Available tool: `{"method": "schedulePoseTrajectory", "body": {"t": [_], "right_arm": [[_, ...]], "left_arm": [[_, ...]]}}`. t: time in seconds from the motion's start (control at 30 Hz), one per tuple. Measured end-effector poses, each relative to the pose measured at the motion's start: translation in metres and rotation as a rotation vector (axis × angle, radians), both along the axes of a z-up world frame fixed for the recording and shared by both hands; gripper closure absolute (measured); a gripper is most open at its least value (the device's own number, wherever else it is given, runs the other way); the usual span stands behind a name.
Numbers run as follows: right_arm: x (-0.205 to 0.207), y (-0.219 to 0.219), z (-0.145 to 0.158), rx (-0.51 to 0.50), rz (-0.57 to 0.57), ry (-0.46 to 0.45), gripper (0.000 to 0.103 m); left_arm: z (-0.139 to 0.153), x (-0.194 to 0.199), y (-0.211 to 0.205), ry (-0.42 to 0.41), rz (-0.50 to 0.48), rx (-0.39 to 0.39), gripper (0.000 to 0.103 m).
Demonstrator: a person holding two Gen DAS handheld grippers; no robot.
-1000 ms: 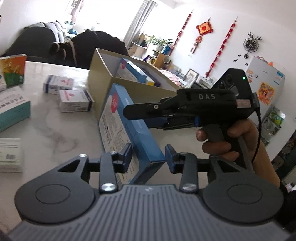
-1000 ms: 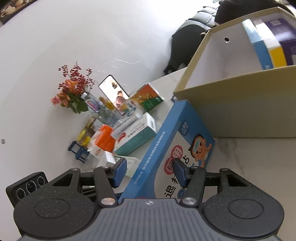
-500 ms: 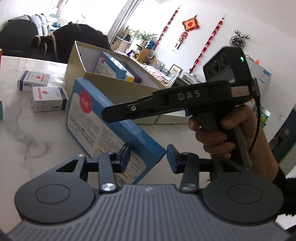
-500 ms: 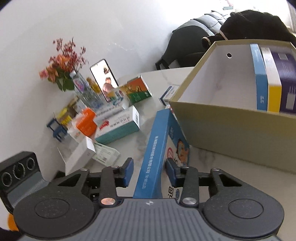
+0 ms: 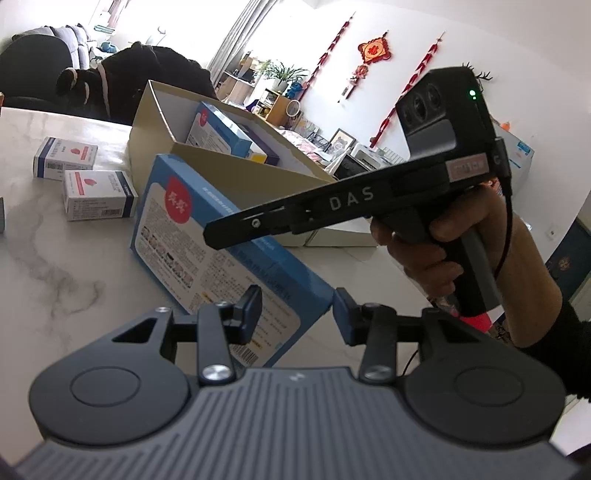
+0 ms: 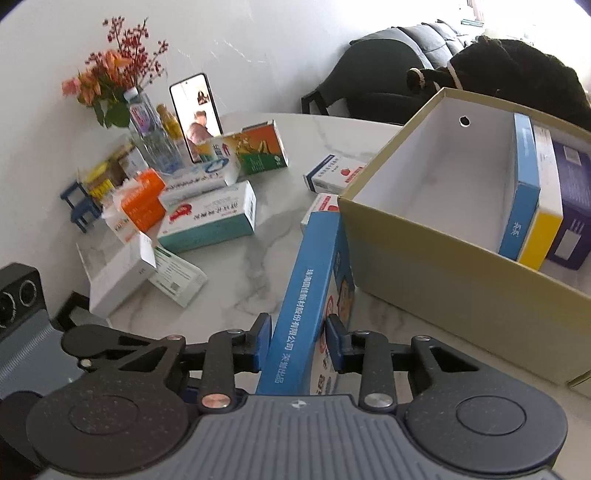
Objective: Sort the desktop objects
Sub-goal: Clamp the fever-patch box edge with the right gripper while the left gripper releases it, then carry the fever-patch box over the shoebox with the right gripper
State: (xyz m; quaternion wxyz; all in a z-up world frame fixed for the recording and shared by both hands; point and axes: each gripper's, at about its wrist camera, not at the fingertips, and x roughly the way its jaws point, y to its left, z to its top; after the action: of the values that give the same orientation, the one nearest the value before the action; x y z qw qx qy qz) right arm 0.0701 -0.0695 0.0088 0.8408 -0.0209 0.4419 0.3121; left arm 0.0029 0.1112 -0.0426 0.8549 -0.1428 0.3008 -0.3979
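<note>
Tipped onto edge, blue box [image 6: 310,295] points boxward.

You get bright daylight from the window [image 5: 255,22] behind the cardboard box [image 5: 221,166], blown out to white. Around that box straight edges bow with fisheye distortion; both views stay sharp.

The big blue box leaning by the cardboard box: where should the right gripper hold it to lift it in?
Grip the blue box across its narrow spine, from above its raised edge: its broad faces are too wide. The right gripper already straddles that spine, jaws closing. The left gripper is opening around the lower corner.
</note>
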Motion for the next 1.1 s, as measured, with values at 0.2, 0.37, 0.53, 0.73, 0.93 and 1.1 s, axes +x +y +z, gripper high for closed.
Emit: {"method": "schedulePoseTrajectory", "body": {"t": [0.2,0.37,0.53,0.73,0.93,1.1], "right_arm": [[0.003,0.012,0.000,-0.093,0.005,-0.011,0.068],[0.009,0.023,-0.010,-0.158,-0.001,0.014,0.068],[0.008,0.031,-0.012,-0.206,0.003,-0.002,0.071],[0.011,0.029,-0.011,-0.219,-0.006,-0.005,0.077],[0.012,0.025,-0.011,-0.214,-0.009,-0.014,0.078],[0.011,0.020,-0.005,-0.181,-0.005,-0.026,0.078]], "left_arm": [[-0.007,0.001,0.017,0.008,0.036,0.014,0.063],[-0.013,0.007,0.031,0.032,0.057,0.007,0.063],[-0.016,0.014,0.038,0.048,0.070,0.015,0.063],[-0.020,0.019,0.039,0.052,0.102,0.038,0.063],[-0.022,0.022,0.038,0.061,0.112,0.053,0.062],[-0.022,0.026,0.037,0.068,0.115,0.063,0.060]]}}
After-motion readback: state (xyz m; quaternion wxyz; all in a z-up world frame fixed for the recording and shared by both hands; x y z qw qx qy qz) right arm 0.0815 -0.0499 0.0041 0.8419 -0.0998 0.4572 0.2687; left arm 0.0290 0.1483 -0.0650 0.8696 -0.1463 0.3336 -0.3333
